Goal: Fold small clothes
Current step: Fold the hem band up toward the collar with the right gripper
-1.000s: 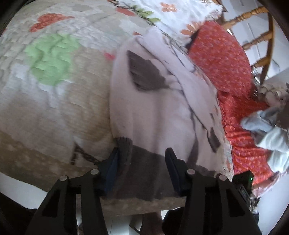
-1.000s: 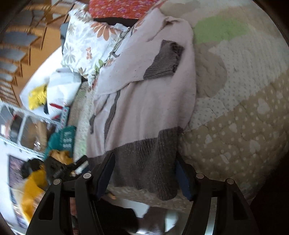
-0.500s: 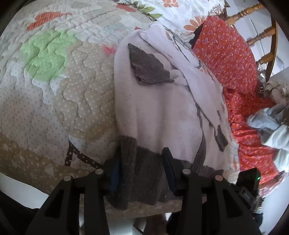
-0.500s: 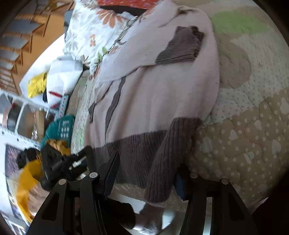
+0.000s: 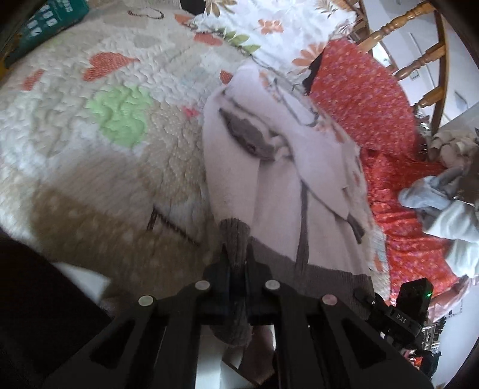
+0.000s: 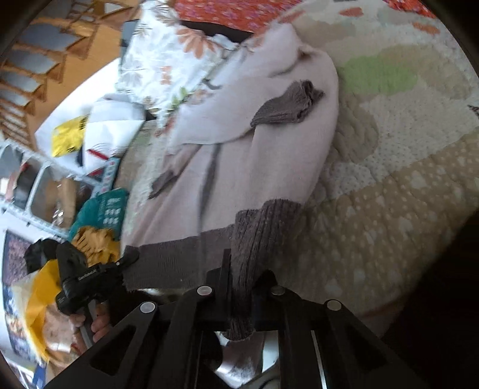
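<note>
Quilted cotton bedspread [image 5: 98,155], puffy with stitched hearts and a green patch, spreads beneath a pale pink knit sweater [image 5: 278,191] lying lengthwise beside a floral pillow [image 5: 269,27]. Its ribbed grey hem [image 6: 179,257] is bunched at both corners: the left gripper [image 5: 238,269] pinches one fold tightly, and the right gripper [image 6: 242,281] is clamped on the other.

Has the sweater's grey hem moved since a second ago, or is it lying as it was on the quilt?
Yes. The grey hem has been bunched and lifted off the quilt, pinched at each corner by the left gripper and right gripper.
</note>
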